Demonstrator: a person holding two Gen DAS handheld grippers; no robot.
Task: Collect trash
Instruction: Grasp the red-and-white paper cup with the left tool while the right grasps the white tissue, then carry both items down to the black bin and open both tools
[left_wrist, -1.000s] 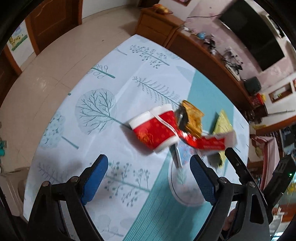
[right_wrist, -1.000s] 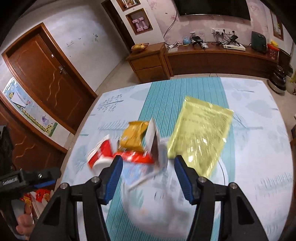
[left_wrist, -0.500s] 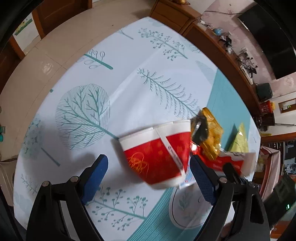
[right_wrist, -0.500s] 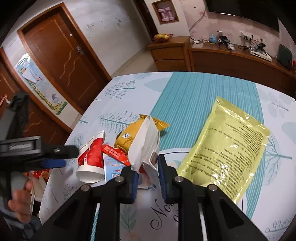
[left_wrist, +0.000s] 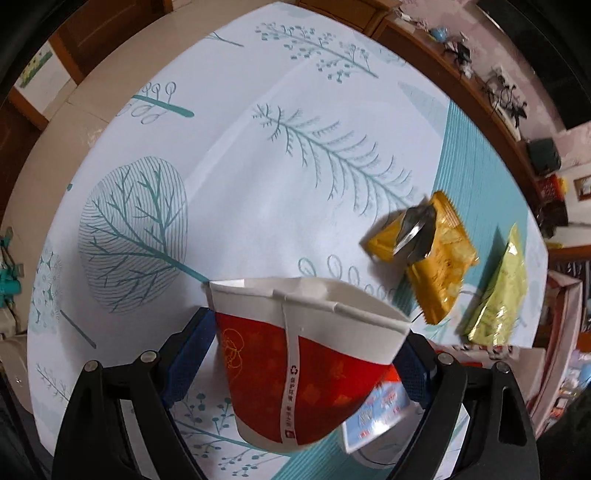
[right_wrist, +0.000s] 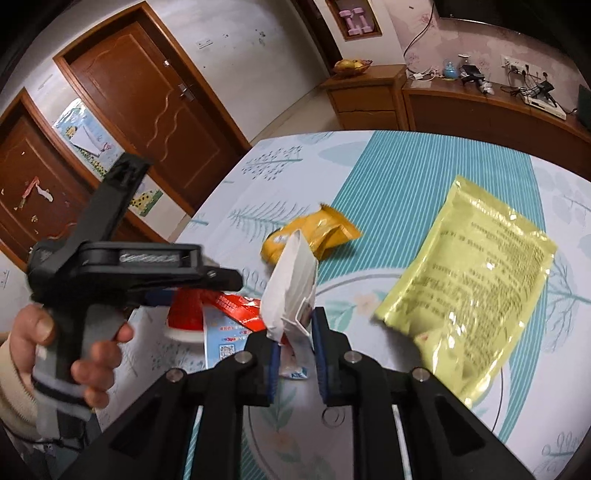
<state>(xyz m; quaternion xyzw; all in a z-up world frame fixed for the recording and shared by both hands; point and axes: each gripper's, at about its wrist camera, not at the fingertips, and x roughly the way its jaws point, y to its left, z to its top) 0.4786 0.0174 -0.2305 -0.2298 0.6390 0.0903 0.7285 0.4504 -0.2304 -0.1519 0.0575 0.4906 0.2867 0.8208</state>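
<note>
A red and white paper cup lies on its side between the blue pads of my left gripper, which press both its sides; the cup also shows in the right wrist view. My right gripper is shut on a white wrapper that stands up from its pads. An orange snack bag and a yellow-green packet lie on the table. A red and blue printed wrapper lies by the cup.
The round table has a tree-print cloth with a teal stripe. A white plate lies under my right gripper. A wooden cabinet and brown doors stand beyond the table.
My left gripper moved forward and closed onto the cup, which now fills its jaws. My right gripper stayed shut on the white wrapper and lifted it slightly.
</note>
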